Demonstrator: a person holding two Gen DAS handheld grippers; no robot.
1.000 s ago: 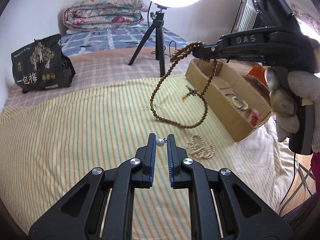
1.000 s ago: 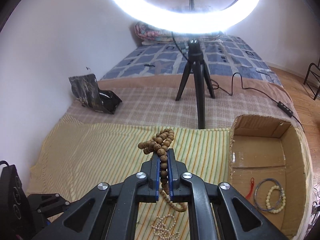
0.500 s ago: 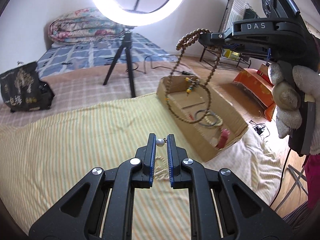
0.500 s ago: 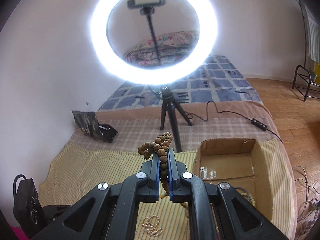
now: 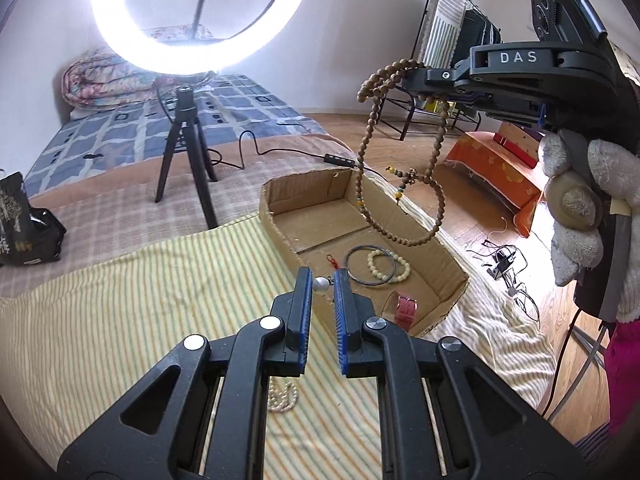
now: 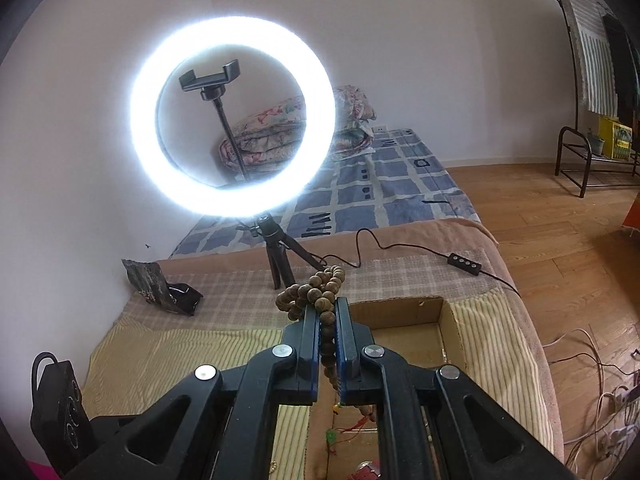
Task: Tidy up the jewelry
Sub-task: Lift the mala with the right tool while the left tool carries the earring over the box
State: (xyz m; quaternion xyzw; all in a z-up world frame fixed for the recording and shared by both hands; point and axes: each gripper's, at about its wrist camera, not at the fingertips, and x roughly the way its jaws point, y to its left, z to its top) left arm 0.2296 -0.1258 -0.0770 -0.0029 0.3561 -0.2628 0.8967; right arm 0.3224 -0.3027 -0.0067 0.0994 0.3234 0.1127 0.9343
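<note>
Since a second ago we have swung both grippers toward the box [image 5: 432, 316], so the mala [image 5: 362, 160] that hung over the striped cloth [image 5: 120, 300] now dangles above the box's open top. Our right gripper [image 6: 328, 320] has its jaws clamped narrow on the brown beads, a bunch of them piled over the fingertips and the long loop with its small coloured beads hanging free below, clear of the cardboard. Our left gripper [image 5: 320, 284] pinches a pearl [image 5: 320, 285] between its blue pads, jaws nearly closed, poised at the box's near rim. Inside the box we see a dark ring [image 5: 370, 266] lying around a pale bead bracelet [image 5: 390, 266], a red charm [image 5: 330, 259] beside them, and a pink watch [image 5: 406, 308] at the near end. A pearl strand [image 5: 283, 396] lies heaped on the cloth beneath our left gripper. Farther out, a lit ring light [image 6: 232, 116] stands on its tripod [image 5: 186, 160] on the bed, its cable [image 6: 400, 248] trailing past the box, and a black bag [image 5: 24, 224] sits at the far left
</note>
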